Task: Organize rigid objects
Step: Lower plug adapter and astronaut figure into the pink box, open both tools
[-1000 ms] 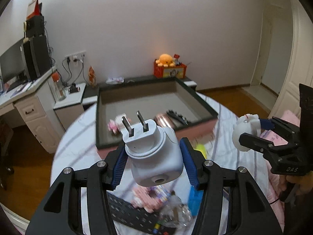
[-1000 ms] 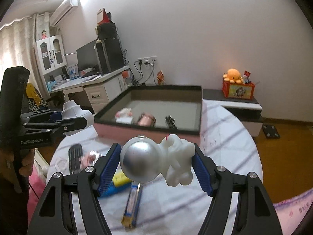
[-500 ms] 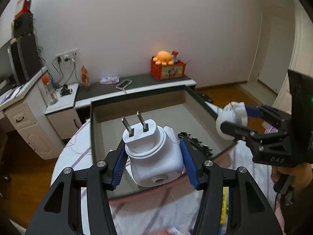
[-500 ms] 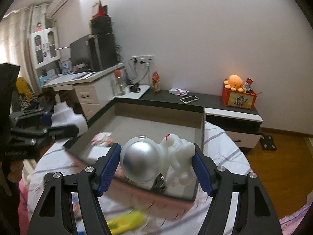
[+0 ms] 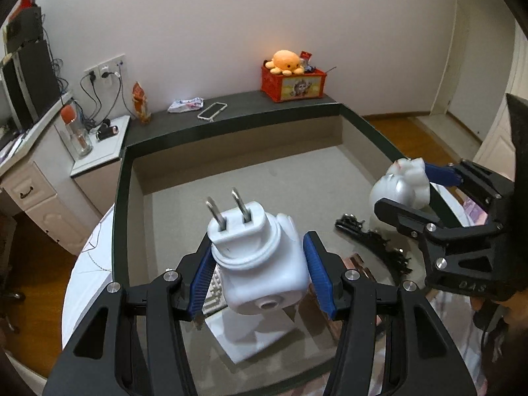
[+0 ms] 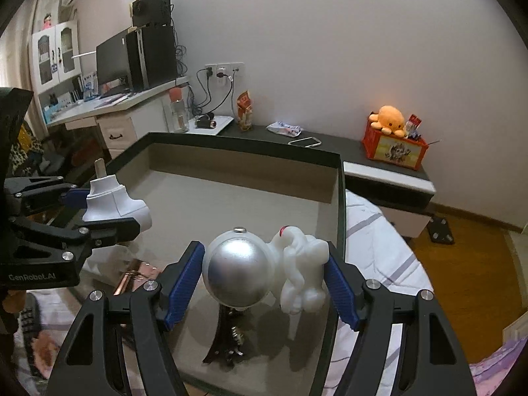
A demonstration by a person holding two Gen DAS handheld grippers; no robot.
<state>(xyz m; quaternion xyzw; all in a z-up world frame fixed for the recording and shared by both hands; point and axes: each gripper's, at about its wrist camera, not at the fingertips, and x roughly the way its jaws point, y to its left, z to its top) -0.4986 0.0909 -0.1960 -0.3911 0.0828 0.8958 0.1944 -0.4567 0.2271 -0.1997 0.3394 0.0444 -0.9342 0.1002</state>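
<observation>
My left gripper (image 5: pixel 260 274) is shut on a white plug adapter (image 5: pixel 257 257) with two metal prongs, held above the near part of a large dark-rimmed box (image 5: pixel 231 122). It also shows in the right wrist view (image 6: pixel 112 204). My right gripper (image 6: pixel 264 277) is shut on a white astronaut figure with a silver helmet (image 6: pixel 260 270), held over the box's right side; it shows in the left wrist view (image 5: pixel 402 188). The box floor (image 6: pixel 231 194) is beige.
In the box lie a black bike-chain-like piece (image 5: pixel 369 237), a copper-coloured item (image 6: pixel 132 274) and a white flat piece (image 5: pixel 244 340). A dark shelf behind holds a phone (image 5: pixel 213 110), an orange crate with a plush octopus (image 5: pixel 293 81) and a snack bag.
Both grippers moved forward from over the cluttered table to above the inside of the box, each still holding its object.
</observation>
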